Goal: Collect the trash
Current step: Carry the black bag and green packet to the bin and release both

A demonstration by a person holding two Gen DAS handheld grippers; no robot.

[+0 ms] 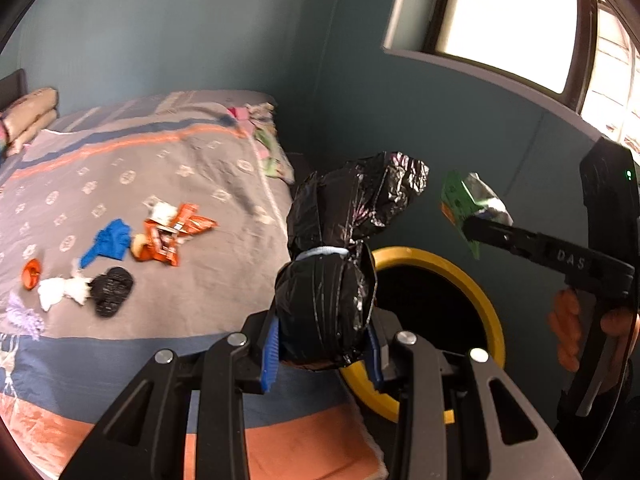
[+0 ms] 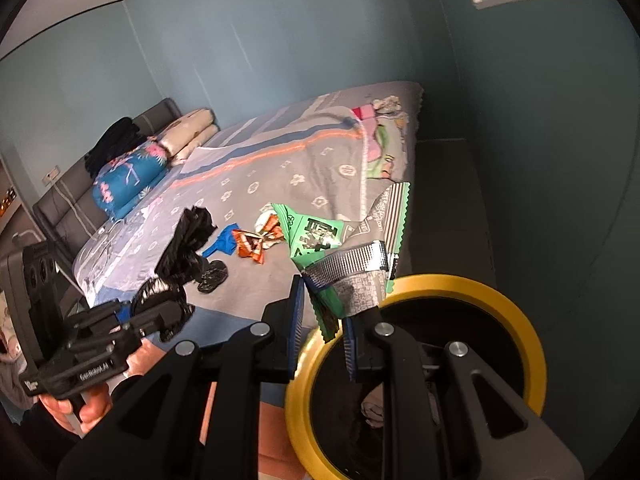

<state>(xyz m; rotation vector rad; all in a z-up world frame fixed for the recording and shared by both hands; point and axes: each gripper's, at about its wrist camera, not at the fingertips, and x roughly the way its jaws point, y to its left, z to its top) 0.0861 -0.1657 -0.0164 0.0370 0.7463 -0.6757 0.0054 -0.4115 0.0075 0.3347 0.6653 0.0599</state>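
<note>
Clamping a crumpled black plastic bag (image 1: 324, 300), the left gripper (image 1: 322, 354) sits beside the yellow-rimmed bin (image 1: 476, 276), while the right gripper (image 2: 324, 320), jaws pinched shut, holds a green wrapper (image 2: 320, 240) near its rim.

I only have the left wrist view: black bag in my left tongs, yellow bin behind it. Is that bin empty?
Observer: No. The right wrist view looks into the yellow-rimmed bin and shows a pale crumpled scrap at its bottom.
Operator: How does the green wrapper sit in the right tongs?
Observer: The right tongs pinch the green wrapper by its silver end, just above the bin's rim.
Operator: Anything at the bed's head?
Observer: A blue floral pillow, with dark clothing behind it.
</note>
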